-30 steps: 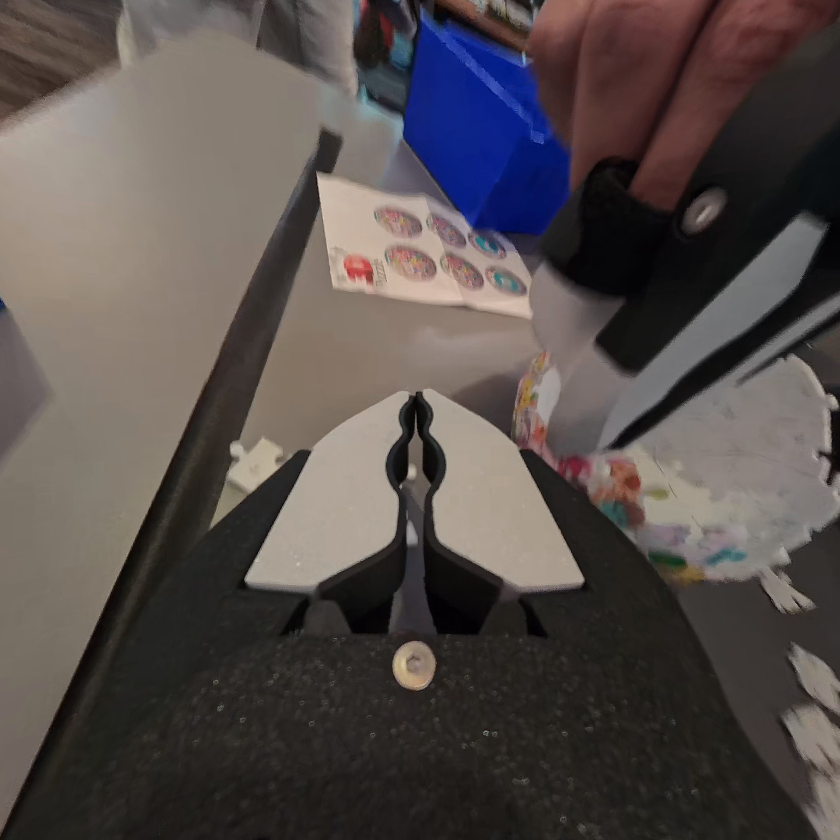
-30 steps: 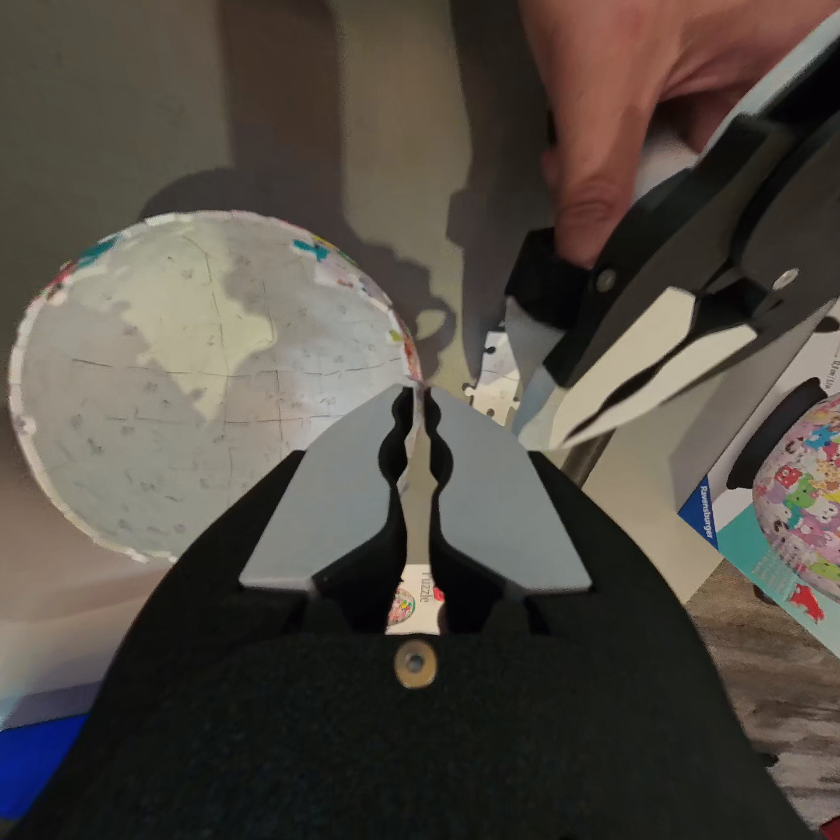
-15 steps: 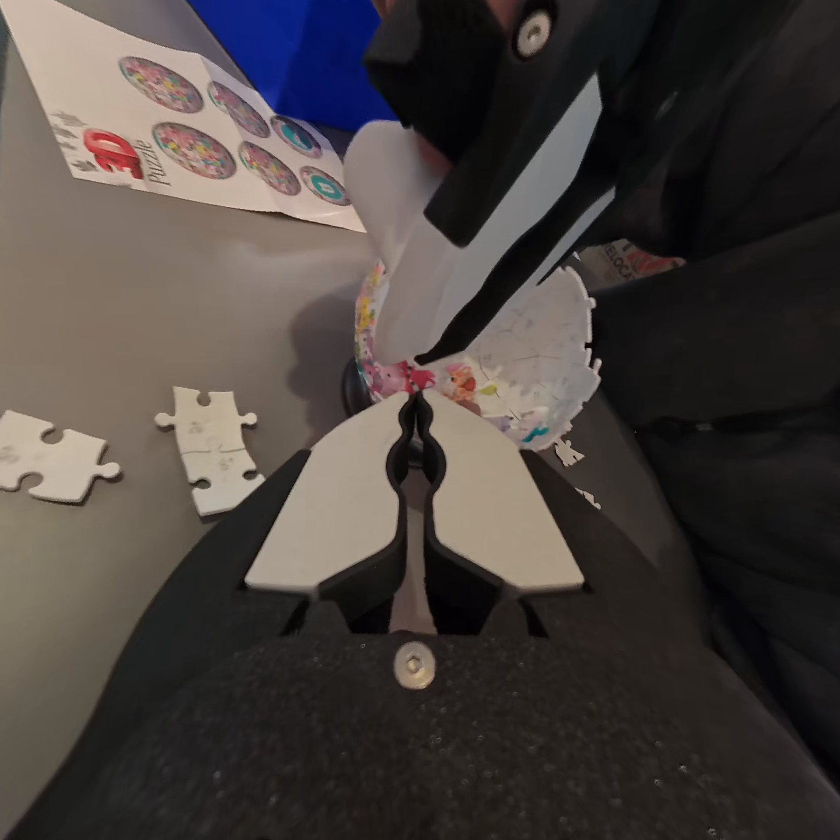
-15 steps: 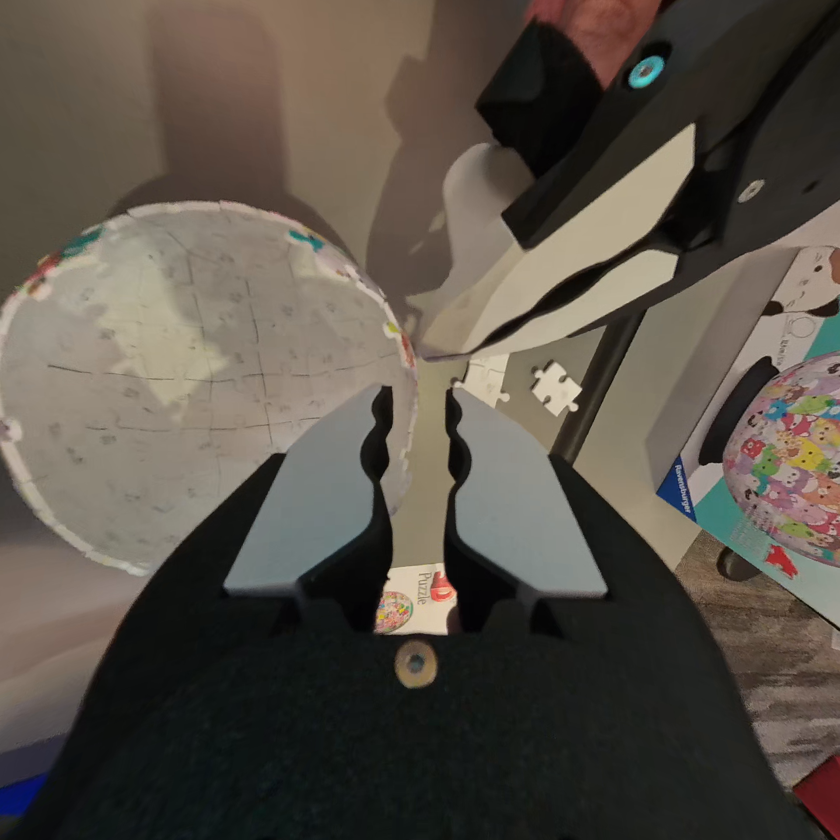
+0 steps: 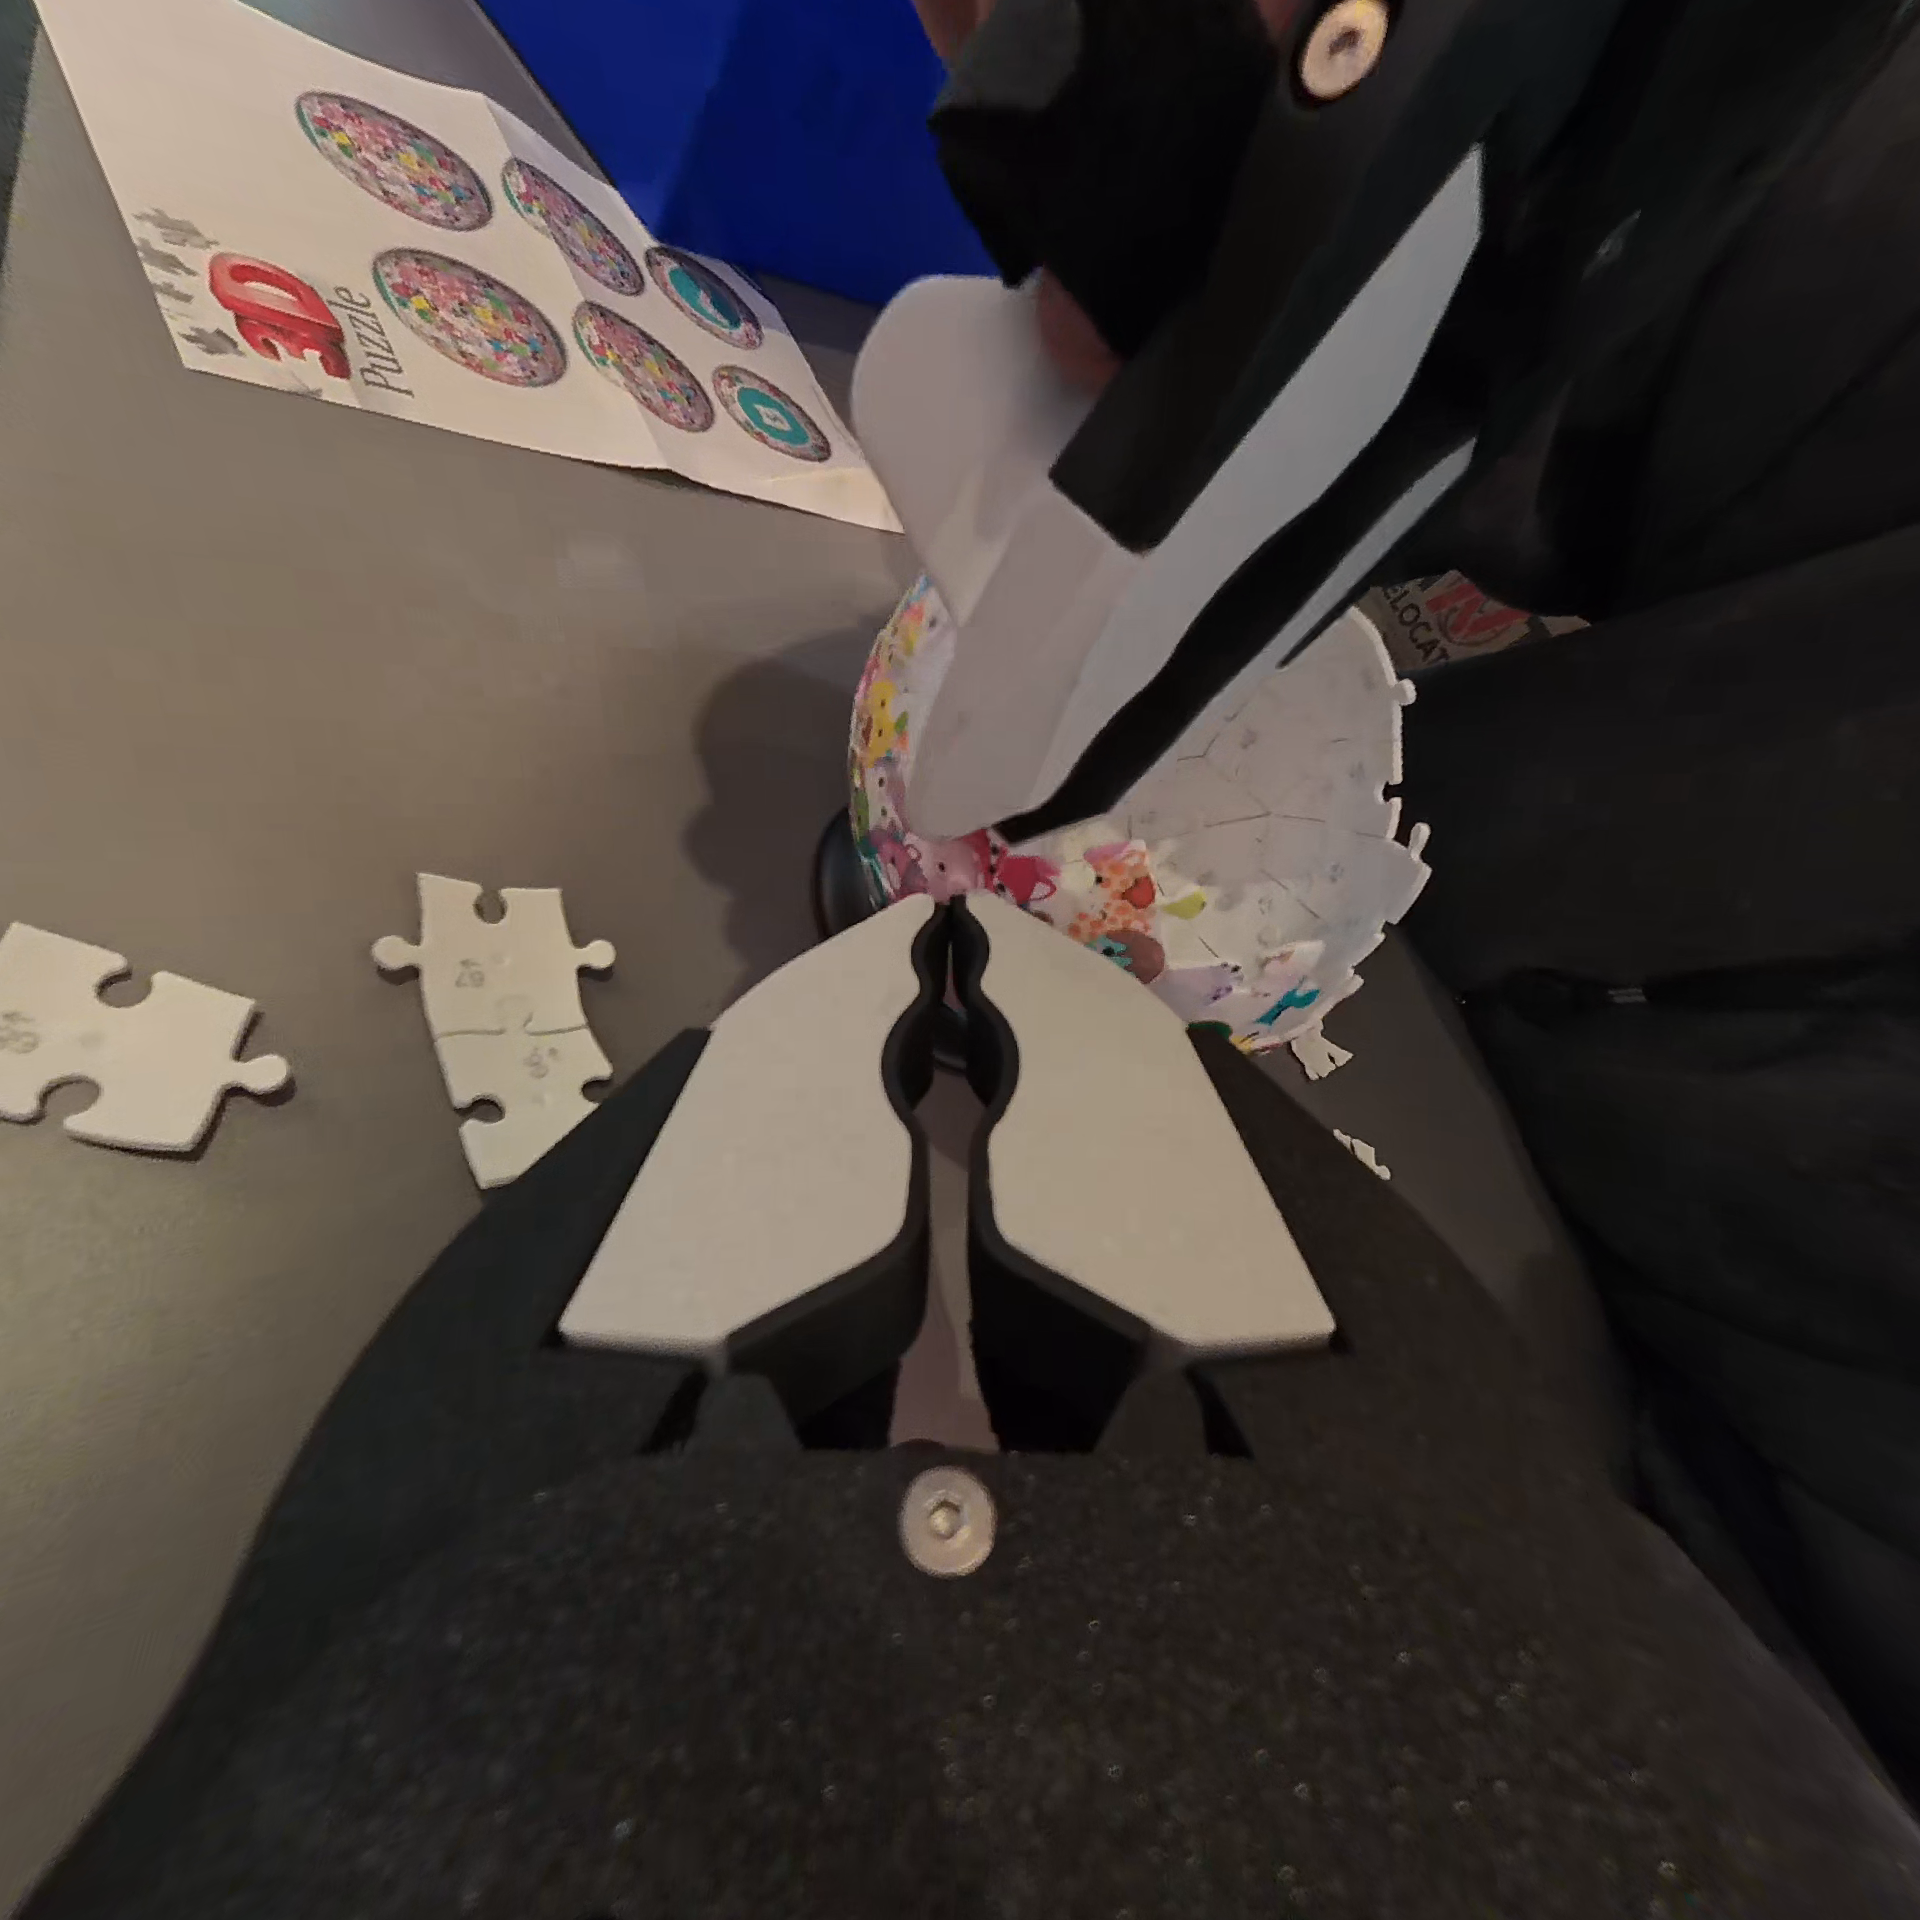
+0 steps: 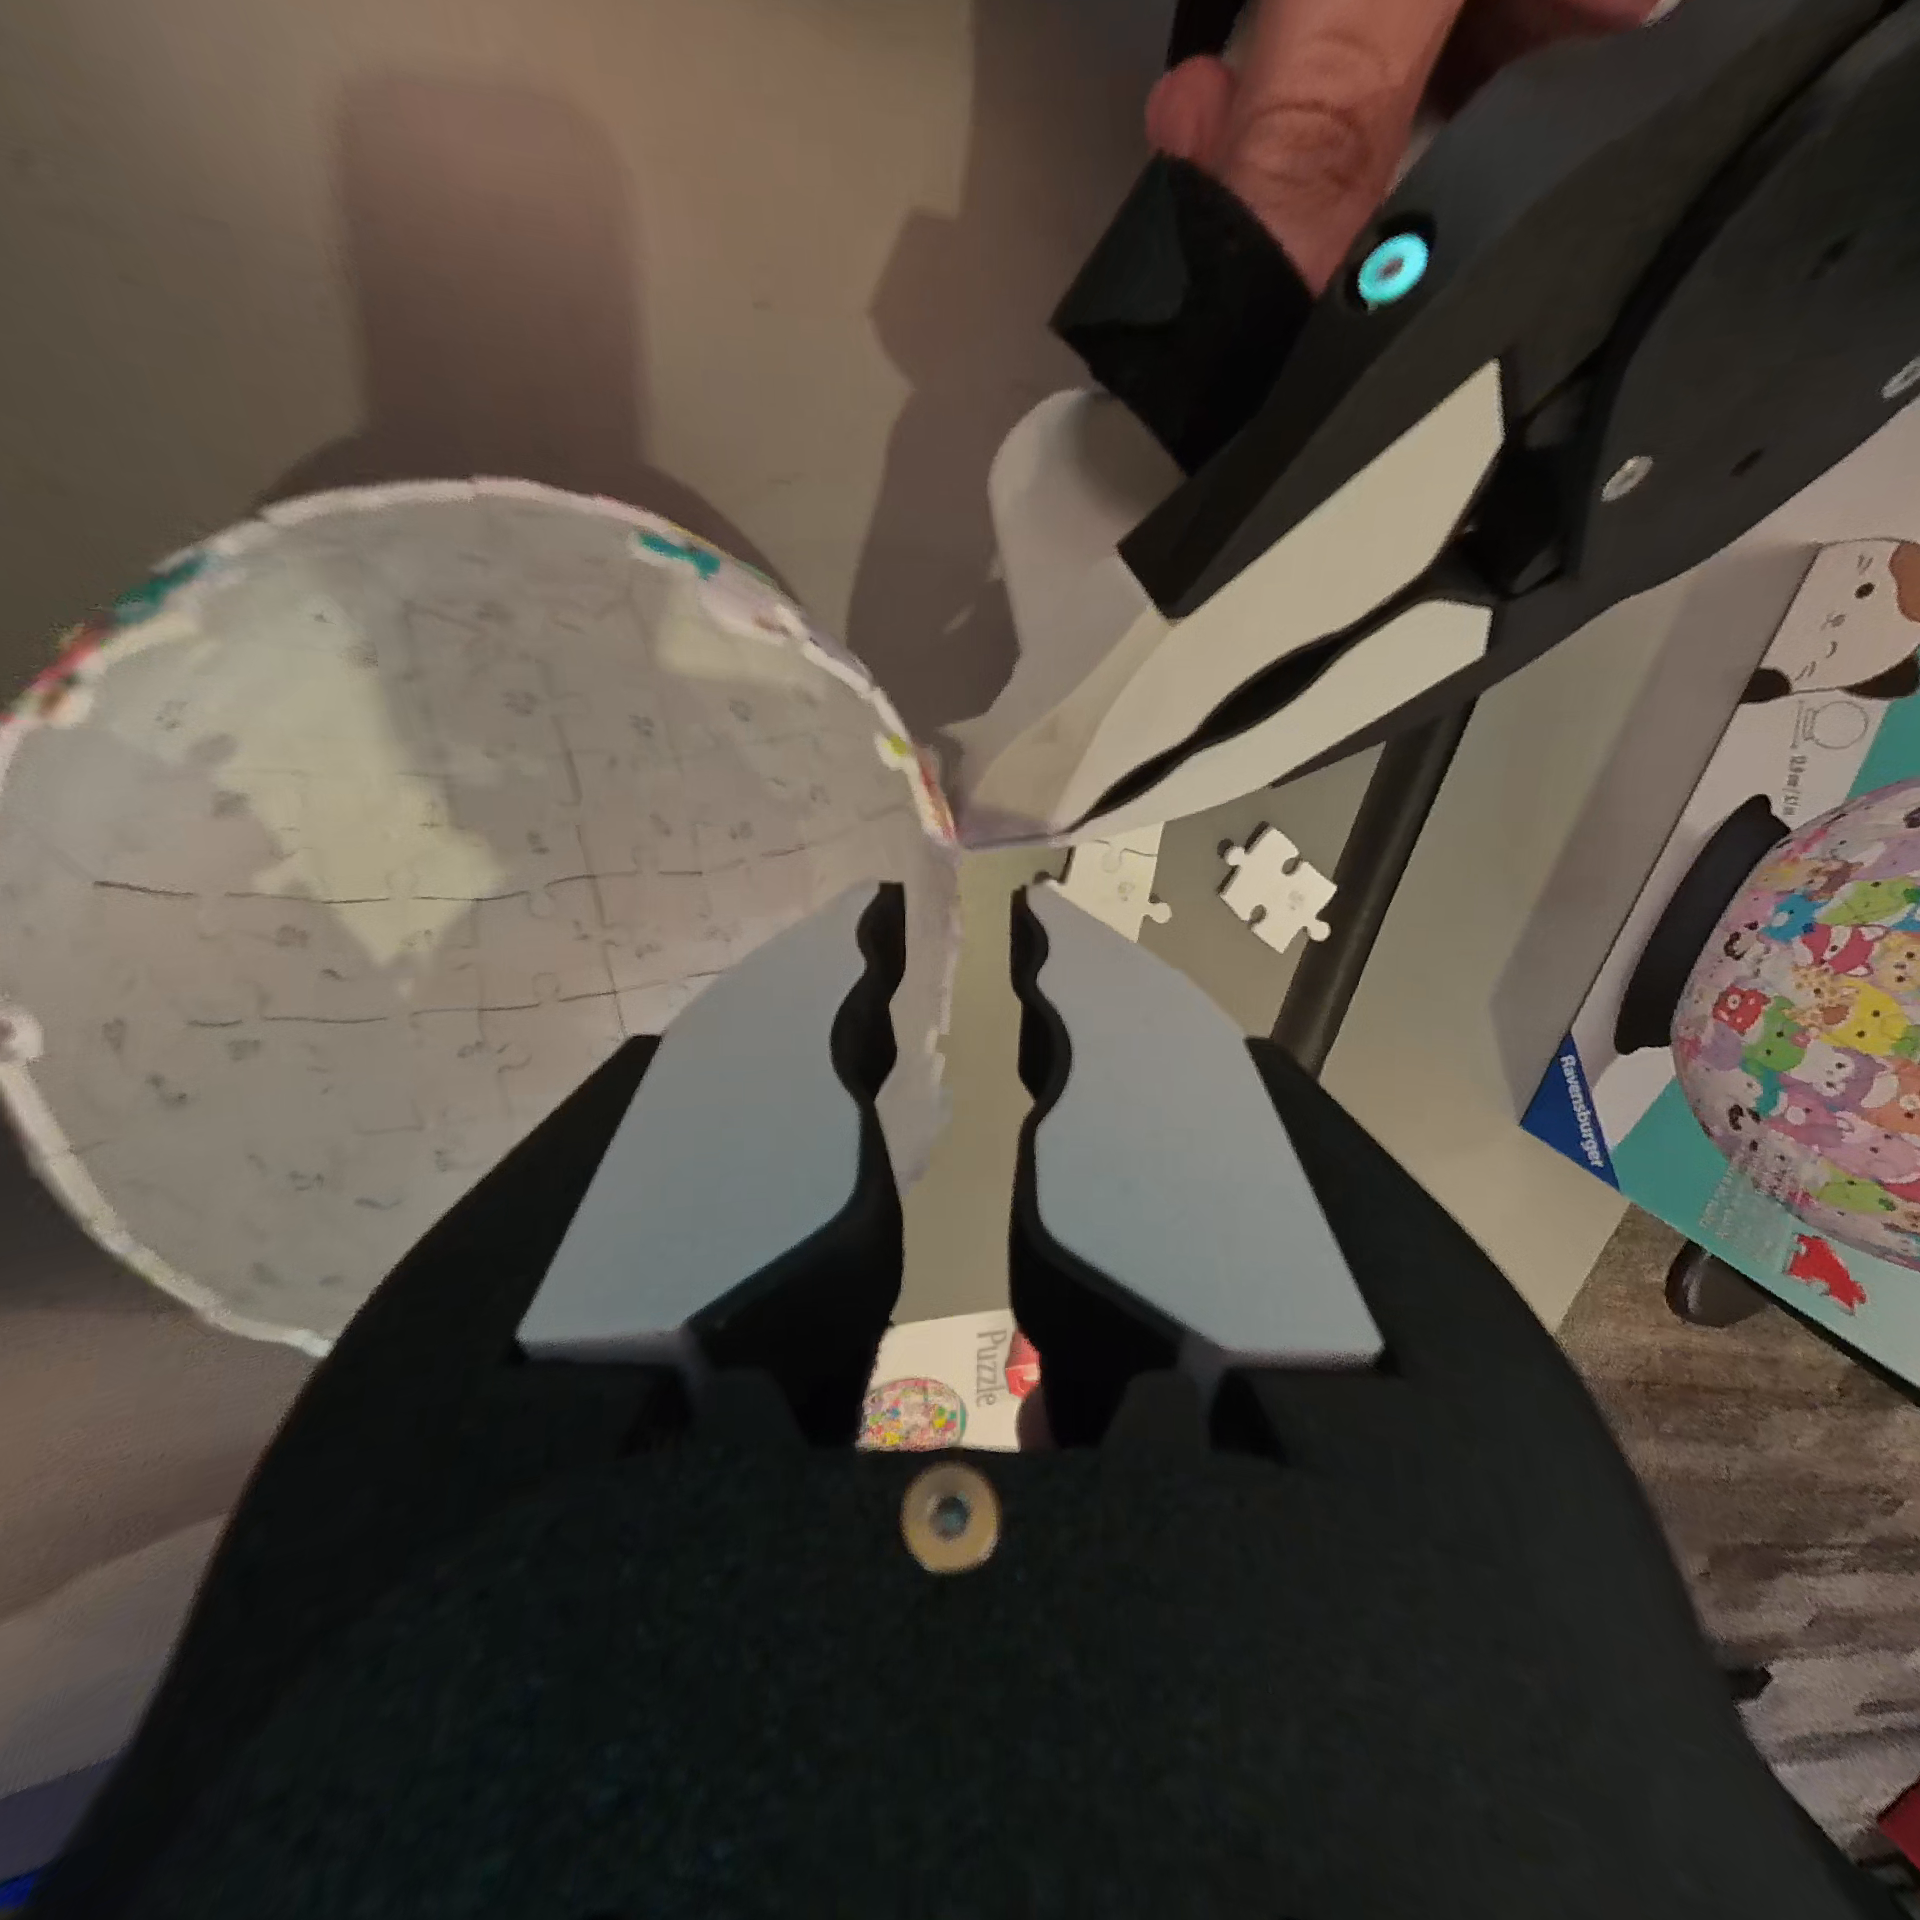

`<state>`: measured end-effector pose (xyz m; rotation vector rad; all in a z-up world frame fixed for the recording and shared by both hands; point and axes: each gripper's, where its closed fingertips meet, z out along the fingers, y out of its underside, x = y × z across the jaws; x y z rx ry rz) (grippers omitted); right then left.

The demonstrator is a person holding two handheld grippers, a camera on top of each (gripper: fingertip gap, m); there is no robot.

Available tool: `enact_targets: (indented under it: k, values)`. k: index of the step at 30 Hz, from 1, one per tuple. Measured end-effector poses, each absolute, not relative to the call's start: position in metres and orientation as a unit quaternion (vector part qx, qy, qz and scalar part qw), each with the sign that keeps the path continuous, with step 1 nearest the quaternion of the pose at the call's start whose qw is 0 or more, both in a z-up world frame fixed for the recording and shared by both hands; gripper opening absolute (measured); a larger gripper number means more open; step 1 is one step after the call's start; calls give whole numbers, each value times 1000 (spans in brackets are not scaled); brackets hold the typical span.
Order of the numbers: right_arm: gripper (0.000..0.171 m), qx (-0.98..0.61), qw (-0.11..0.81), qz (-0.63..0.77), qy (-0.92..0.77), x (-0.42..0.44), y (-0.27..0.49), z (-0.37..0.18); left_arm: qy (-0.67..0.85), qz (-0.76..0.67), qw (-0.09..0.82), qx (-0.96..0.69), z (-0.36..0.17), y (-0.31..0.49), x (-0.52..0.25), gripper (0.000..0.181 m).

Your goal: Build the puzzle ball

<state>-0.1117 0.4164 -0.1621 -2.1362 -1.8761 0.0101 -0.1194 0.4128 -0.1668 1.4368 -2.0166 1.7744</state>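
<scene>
Angling down from two o'clock, the pinched-closed left gripper [image 6: 997,831] meets the half-built white puzzle ball's [image 6: 416,883] rim. Right gripper [image 6: 961,899] hovers, narrowly parted. Only the left wrist view shows the ball's colourful outside.

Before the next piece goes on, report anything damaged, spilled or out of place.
Nothing looks damaged or spilled. The half-built puzzle ball sits open with a jagged, unfinished rim, as expected. Loose pieces lie blank side up on the grey table, and the instruction sheet lies flat.

A blue bin [image 5: 748,135] stands on the grey table [image 5: 416,644] at its far edge, and a wood-look floor [image 6: 1704,1475] shows just past the table's side edge.
</scene>
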Motion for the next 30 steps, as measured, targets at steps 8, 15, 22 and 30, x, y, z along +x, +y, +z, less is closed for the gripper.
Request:
enact_targets:
  k: [8,15,22,30]
  values:
    - [18,-738,166,-1,-654,-119,423,-158,-661,582,48,471,-168,413,-119,0]
    - [18,-737,159,3,-658,-118,420,-160,-660,583,49,471,-168,414,-120,0]
    - [19,-740,157,-2,-655,-116,423,-164,-662,584,49,467,-167,412,-120,0]
    - [22,-743,161,-5,-649,-117,426,-161,-663,582,47,468,-168,412,-119,0]
